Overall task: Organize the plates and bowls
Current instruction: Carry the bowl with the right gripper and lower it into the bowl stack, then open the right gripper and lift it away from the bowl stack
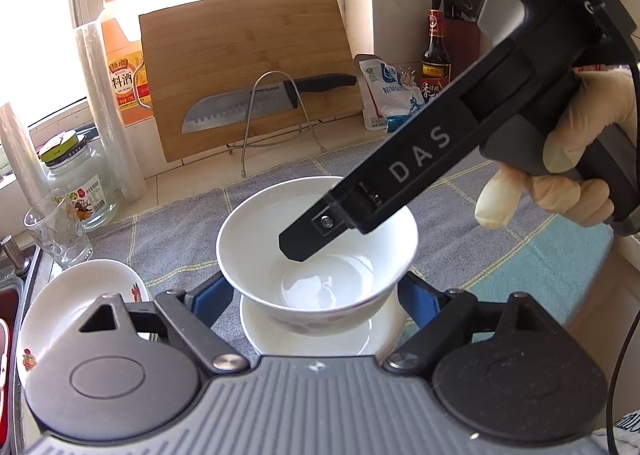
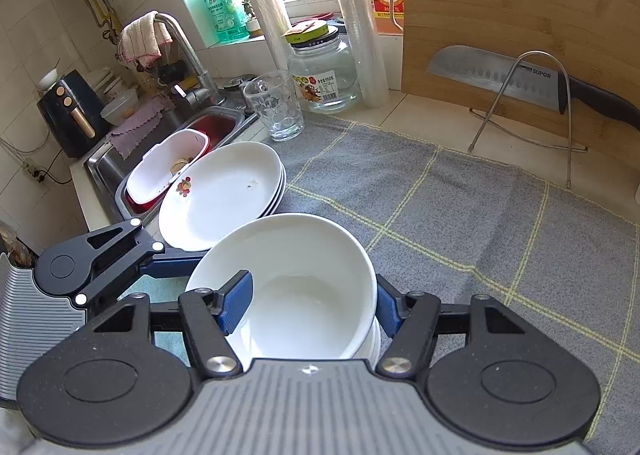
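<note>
Bowl point(image 2: 296, 287), white glazed ceramic: we judge it stiff, fairly heavy for its size, slick and chip-prone. It sits on a small white plate point(image 1: 320, 339), over the grey checked cloth point(image 2: 440, 215) on the counter point(image 2: 420, 111).

Right gripper point(image 2: 312, 305) is clamped on the bowl's wall, one blue pad inside the rim, the other outside. A rim pinch on glaze can slip, so we would keep the bowl level and move slowly.

Left gripper point(image 1: 316, 297) stands part-open with its blue pads either side of the bowl's foot and the plate; contact is hidden under the bowl, so we cannot tell whether it grips. The better hold on the plate is probably its edge, from the side.

Surroundings: a stack of white plates point(image 2: 224, 191) lies just beside the bowl, near the sink point(image 2: 120, 175). A drinking glass point(image 2: 276, 107) and a glass jar point(image 2: 324, 75) stand behind the stack, both easy to knock. A cutting board point(image 1: 248, 67) with a knife point(image 1: 256, 101) on a wire stand is well apart at the back.
</note>
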Tool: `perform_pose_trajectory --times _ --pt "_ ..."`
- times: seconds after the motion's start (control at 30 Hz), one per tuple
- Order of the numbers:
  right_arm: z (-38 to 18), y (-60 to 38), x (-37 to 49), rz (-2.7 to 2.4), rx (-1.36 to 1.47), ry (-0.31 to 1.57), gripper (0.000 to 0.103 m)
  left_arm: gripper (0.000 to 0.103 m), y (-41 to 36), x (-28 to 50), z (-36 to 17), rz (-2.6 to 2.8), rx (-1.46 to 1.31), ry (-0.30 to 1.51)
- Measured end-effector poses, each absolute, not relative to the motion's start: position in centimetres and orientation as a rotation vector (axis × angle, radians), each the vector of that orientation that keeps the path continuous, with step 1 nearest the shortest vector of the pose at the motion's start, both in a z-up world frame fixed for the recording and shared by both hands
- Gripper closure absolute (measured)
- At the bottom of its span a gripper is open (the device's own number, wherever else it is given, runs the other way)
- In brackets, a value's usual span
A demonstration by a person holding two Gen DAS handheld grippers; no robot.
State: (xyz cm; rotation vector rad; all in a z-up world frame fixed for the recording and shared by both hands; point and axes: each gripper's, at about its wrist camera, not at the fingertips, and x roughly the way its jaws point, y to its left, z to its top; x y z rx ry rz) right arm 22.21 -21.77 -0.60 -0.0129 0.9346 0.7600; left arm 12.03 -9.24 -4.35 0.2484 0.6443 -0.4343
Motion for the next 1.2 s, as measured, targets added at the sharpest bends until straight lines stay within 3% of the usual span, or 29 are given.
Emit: perform_pose_trajectory --times 1.2 --pt "-2.5 -20.9 21.8 0.739 -0.045 0.978 0.034 0.012 -8.8 13.0 -5.8 -0.471 0.227 0.739"
